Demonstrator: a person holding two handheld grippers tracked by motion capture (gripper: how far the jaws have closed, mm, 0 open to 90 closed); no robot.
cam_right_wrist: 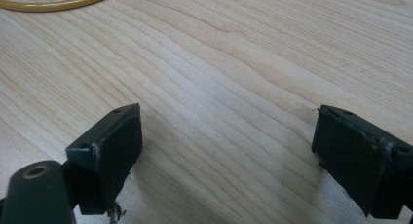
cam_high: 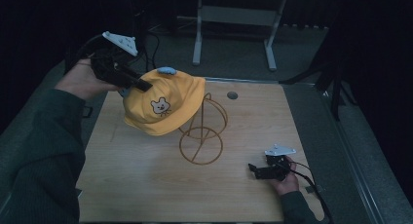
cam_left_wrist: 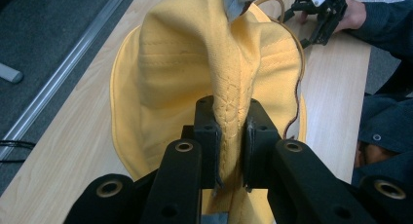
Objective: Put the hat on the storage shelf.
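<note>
Black jaws of the left gripper (cam_left_wrist: 232, 136) stood nearly together in the left gripper view, pinching a stitched fold of the yellow hat (cam_left_wrist: 195, 63) between their pads. That fold ran straight up between the fingers (cam_left_wrist: 207, 131), and the rest of the cloth bulged out beyond and to both sides of them. From above, the left gripper (cam_high: 141, 84) held the hat (cam_high: 165, 102) by its rear part, over the far left part of the table (cam_high: 146, 185), with the little animal face turned toward the near edge. The hat hung against the top of a wire stand (cam_high: 202, 136), whose round base sat near the middle of the table; whether the cloth rested on the wire could not be told.

The right gripper (cam_high: 252, 169) lay low near the near right corner, its jaws wide apart with nothing but bare wood between them. Its own view showed the fingers (cam_right_wrist: 107, 146) just above the table (cam_right_wrist: 234, 87), and the ring of the stand (cam_right_wrist: 53, 4) well beyond them.

Open wood stretched between the stand and the near edge, and along the right edge. A small round hole (cam_high: 232, 95) sat by the far edge.
</note>
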